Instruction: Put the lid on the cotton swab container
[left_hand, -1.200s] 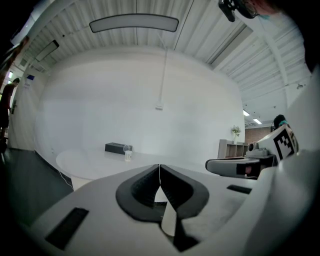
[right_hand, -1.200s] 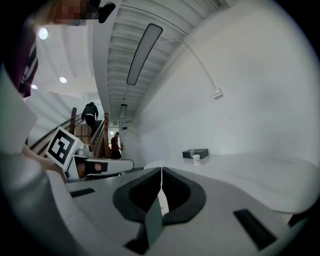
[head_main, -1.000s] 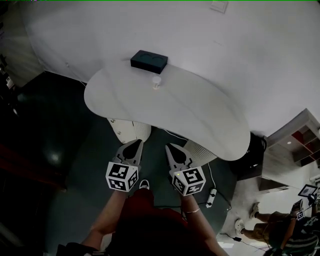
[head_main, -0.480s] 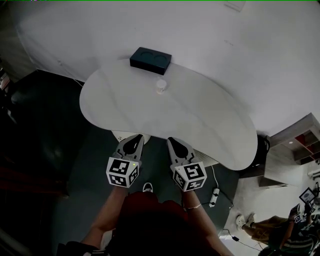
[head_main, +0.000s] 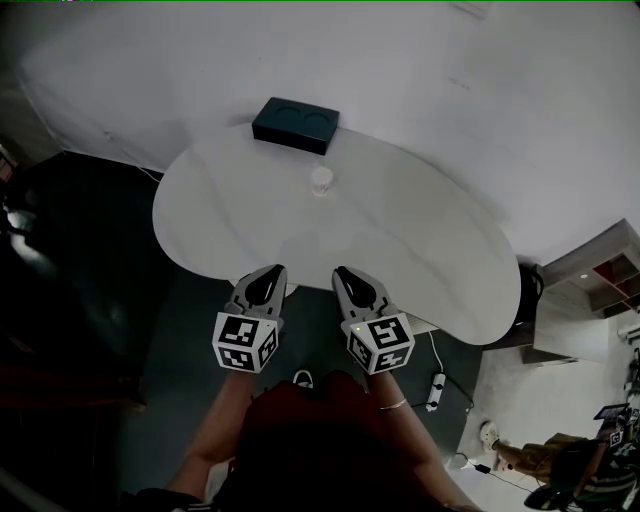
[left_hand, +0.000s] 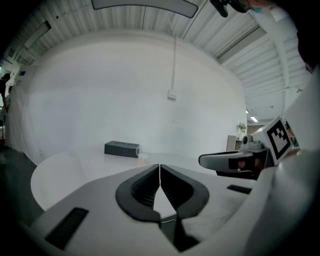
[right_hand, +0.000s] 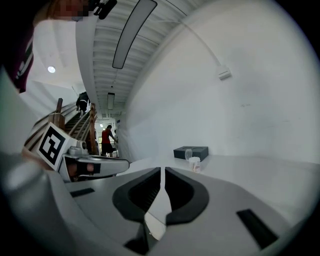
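Observation:
The small cotton swab container (head_main: 321, 180) stands on the white table (head_main: 420, 250), towards its far side. It also shows in the left gripper view (left_hand: 143, 159) and the right gripper view (right_hand: 194, 164). A small clear piece (right_hand: 188, 154) stands just behind it; I cannot tell whether it is the lid. My left gripper (head_main: 268, 276) and right gripper (head_main: 345, 276) hover side by side at the table's near edge, well short of the container. Both are shut with nothing between the jaws, as their own views show (left_hand: 159, 167) (right_hand: 163, 172).
A dark rectangular box (head_main: 295, 124) lies at the table's far edge, behind the container. On the floor at the right lie a power strip (head_main: 436, 388) and a cable. A shelf unit (head_main: 600, 285) stands far right, and a person (head_main: 570, 470) is at the lower right.
Both grippers have come forward to the table's near edge, still shut. The table and container now sit a little nearer in the head view.

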